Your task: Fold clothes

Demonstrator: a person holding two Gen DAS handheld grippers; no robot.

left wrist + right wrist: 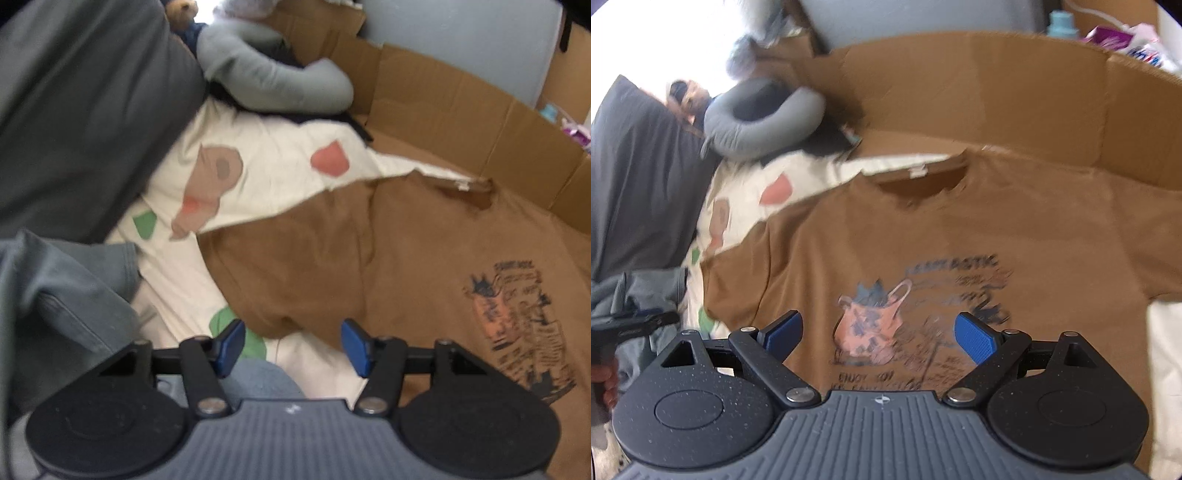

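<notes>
Brown T-shirt [923, 229] laid flat, print side up, across centre of the right wrist view; collar toward top of frame, one sleeve [738, 273] toward left edge. Resting on cream patterned sheet [258, 173], apparently a bed. Not yet folded.

Left tool [293, 347]: jaws wide, holding nothing, poised above sleeve hem at lower centre of the left wrist view. Right tool [879, 336]: jaws wide, holding nothing, over printed chest area at lower centre of frame.

Risks, as judged:
- Sleeve edge rumpled near the left tool; pinching both shirt and sheet together likely, dragging the sheet along with the fold.
- Right tool positioned mid-panel rather than at an edge; a grab there would bunch fabric and skew the crease.
- Grey garment [55, 295] at lower left of the left wrist view close to the sleeve; snagging possible on a sweep.
- Motion blur in both views; contact with cloth cannot be confirmed.

Containers: cardboard walls [979, 88] across top of frame, possibly a flattened box; contents none discernible. Bottle and packets beyond it at upper right, unclear. Grey neck pillow [764, 118] at upper left.
</notes>
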